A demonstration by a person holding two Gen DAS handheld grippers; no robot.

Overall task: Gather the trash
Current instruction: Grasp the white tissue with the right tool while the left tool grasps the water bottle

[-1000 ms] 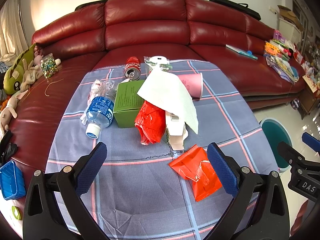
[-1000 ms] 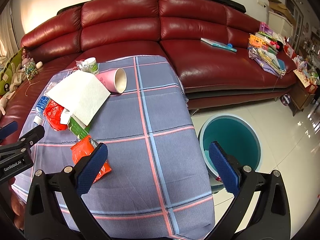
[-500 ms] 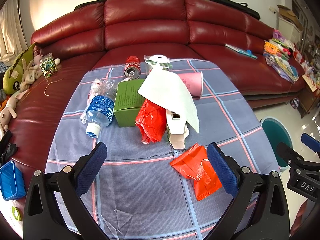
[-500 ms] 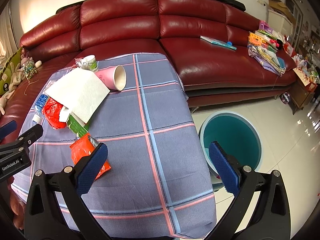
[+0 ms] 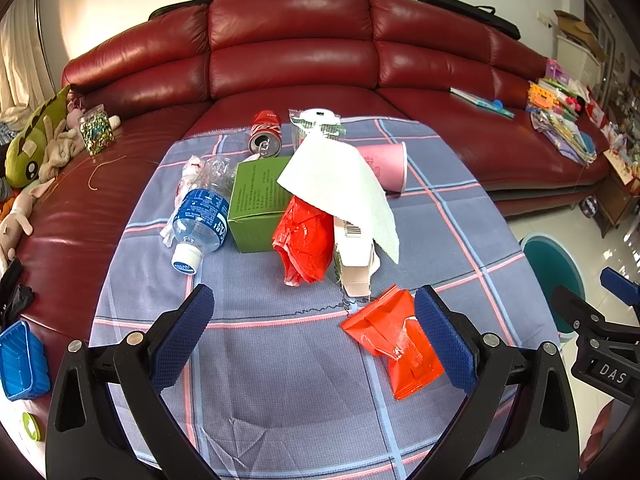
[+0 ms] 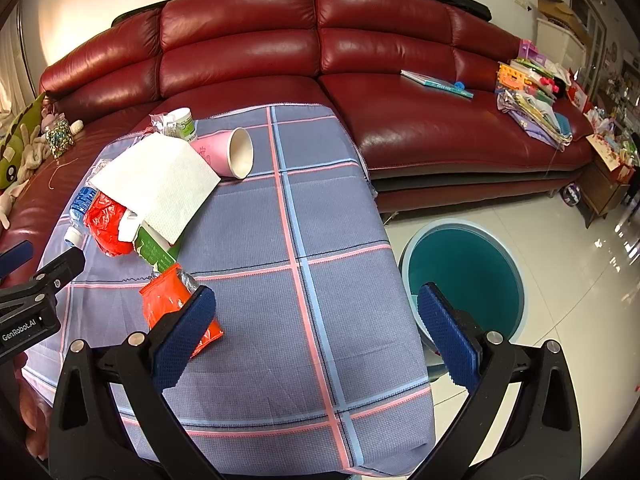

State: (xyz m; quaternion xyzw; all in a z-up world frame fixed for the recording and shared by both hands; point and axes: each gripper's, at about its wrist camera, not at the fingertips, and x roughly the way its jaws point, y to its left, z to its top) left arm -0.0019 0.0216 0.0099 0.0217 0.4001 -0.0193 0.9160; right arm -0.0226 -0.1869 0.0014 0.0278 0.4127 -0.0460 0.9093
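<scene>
Trash all on the plaid-cloth table (image 5: 280,360); teal round bin (image 6: 468,276) on the floor beside it. Both my jaws wide open, empty. Nearest: crinkly orange foil snack pouch (image 5: 394,342), just off my left gripper (image 5: 312,332). Light, slippery, so I'd pinch a flat edge. White paper towel (image 5: 340,184) hides most of the carton under it.

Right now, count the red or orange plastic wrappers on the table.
2. A crumpled red plastic bag lies in the pile, partly under the white paper towel. An orange snack packet lies alone nearer the table's front edge. More may be hidden under the towel.
</scene>
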